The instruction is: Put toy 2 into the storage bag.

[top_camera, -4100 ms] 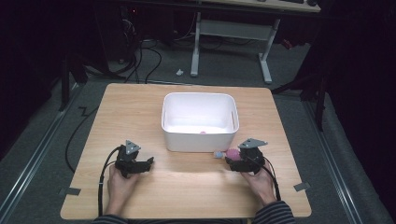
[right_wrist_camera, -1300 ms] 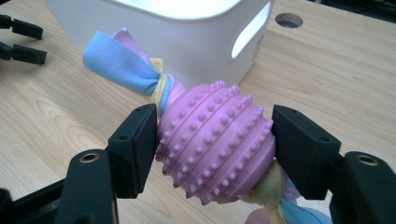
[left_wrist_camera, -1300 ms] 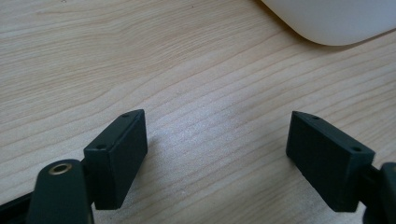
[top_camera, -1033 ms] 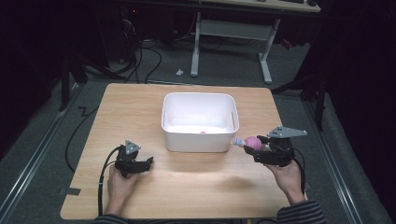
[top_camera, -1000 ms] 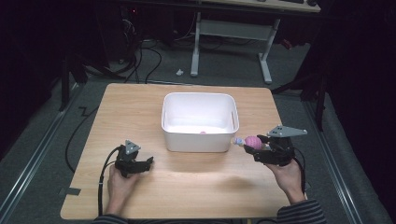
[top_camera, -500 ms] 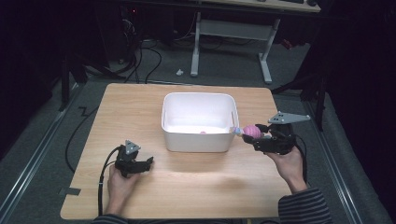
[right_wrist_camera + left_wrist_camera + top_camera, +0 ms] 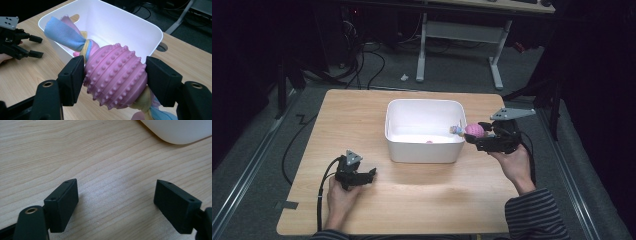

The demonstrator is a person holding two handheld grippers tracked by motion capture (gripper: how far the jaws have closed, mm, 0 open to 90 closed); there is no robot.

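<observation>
At the left of the high view we see our left gripper [image 7: 371, 173] resting low on the wooden table [image 7: 422, 210], near the front edge, its jaws spread wide with nothing between them; in the left gripper view bare wood shows between the two black pads. Moving rightward, the white bin [image 7: 424, 150] stands at the middle of the table, with a small pink thing on its floor too small to make out. At the bin's right rim we hold our right gripper [image 7: 472, 136] raised off the table, its jaws clamped on a pink knobbly ball toy [image 7: 116, 75] with blue, yellow and pink fabric tails; the toy sits just at the bin's right wall, one tail reaching over the rim.
</observation>
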